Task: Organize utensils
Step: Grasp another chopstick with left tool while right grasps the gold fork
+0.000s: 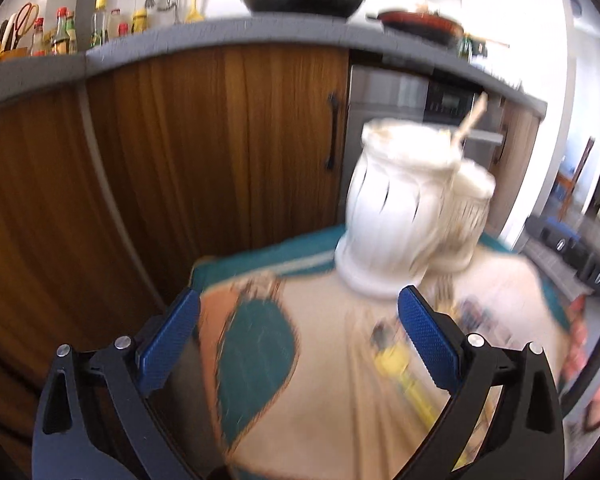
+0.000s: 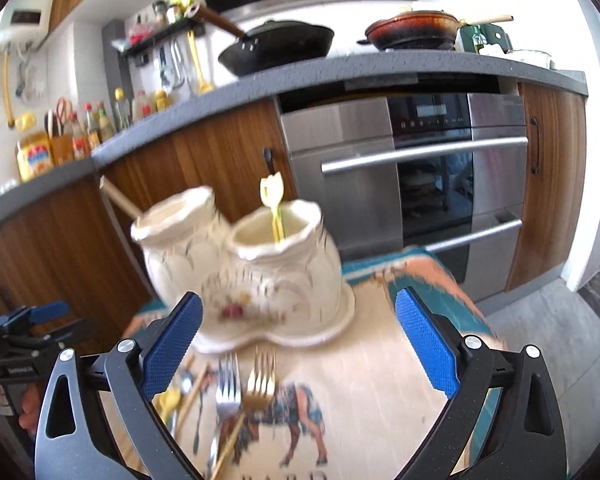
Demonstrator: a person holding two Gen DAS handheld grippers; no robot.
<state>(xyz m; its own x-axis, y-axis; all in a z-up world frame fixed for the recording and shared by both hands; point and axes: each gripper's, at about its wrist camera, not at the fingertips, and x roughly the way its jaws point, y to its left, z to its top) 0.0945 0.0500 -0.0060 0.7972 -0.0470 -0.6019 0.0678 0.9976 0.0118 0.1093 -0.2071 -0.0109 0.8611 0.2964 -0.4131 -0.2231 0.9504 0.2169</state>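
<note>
A white ceramic double utensil holder stands on a patterned cloth; it also shows in the left wrist view. A yellow-handled utensil stands in its right pot and a wooden stick in its left pot. A silver fork, a gold fork and more utensils lie on the cloth in front of it. My right gripper is open and empty above the forks. My left gripper is open and empty; a yellow utensil lies near its right finger.
Wooden cabinet doors and a steel oven stand behind the table. A grey counter carries a black wok, a red pan and bottles. The other gripper shows at the right wrist view's left edge.
</note>
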